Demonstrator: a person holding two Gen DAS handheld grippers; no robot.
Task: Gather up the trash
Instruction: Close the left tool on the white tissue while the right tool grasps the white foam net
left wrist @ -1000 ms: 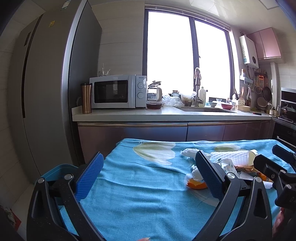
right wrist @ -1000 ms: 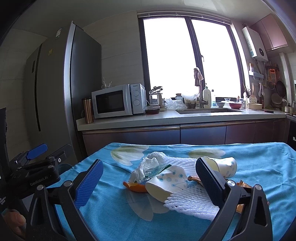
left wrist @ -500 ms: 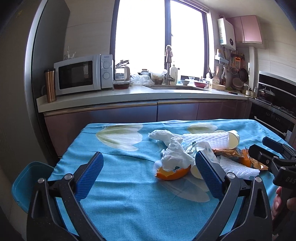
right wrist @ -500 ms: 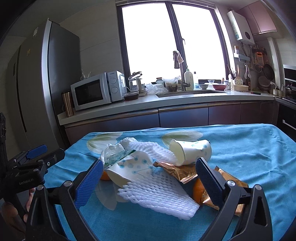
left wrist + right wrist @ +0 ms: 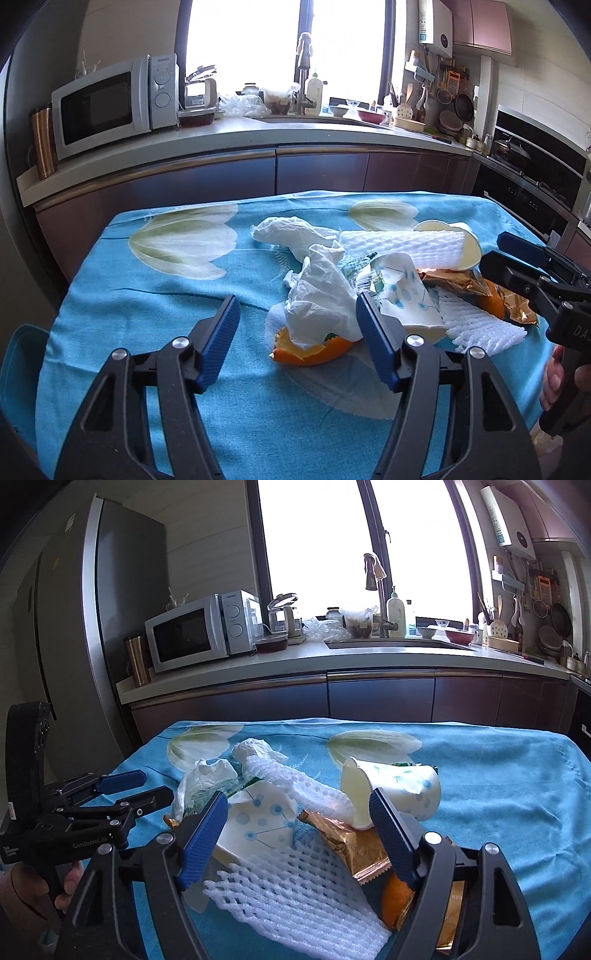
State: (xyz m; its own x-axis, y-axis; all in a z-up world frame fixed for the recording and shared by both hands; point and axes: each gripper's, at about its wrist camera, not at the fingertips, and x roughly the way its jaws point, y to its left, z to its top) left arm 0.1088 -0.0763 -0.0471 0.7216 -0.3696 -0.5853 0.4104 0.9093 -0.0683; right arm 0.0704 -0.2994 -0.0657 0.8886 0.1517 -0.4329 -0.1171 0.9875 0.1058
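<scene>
both grippers come at the trash pile on the bench (image 5: pixel 155 369) with their jaws closing and nothing pressed between the pads yet. left gripper (image 5: pixel 295 341) points down and forward at the near left edge of the pile: the crumpled white tissue (image 5: pixel 321 295) and the orange peel (image 5: pixel 314 349) under it lie just ahead, between the two blue fingers but closer to the right one, and the right finger sits just beside the tissue; i cannot tell if it touches. right gripper (image 5: pixel 297 834) reaches over the near right side of the pile, where the flattened dotted paper cup (image 5: pixel 262 823), the white foam net (image 5: pixel 291 901) and the gold foil wrapper (image 5: pixel 351 845) lie in its gap.

the left hand is nearer to the tissue and peel, the right hand nearer to the net and wrapper. the peel is long and curved, with its long axis running across the left gripper's gap, so i judge a small turn or a grasp on the tissue above it would be easier.

the trash is a loose heap on the blue flowered cloth: soft tissue, light springy net, a second paper cup (image 5: pixel 399 794) lying on its side, a second foam net (image 5: pixel 402 247) behind. everything looks light and easy to drag. a blue bin (image 5: pixel 22 373) shows at the bench's left edge.
</scene>
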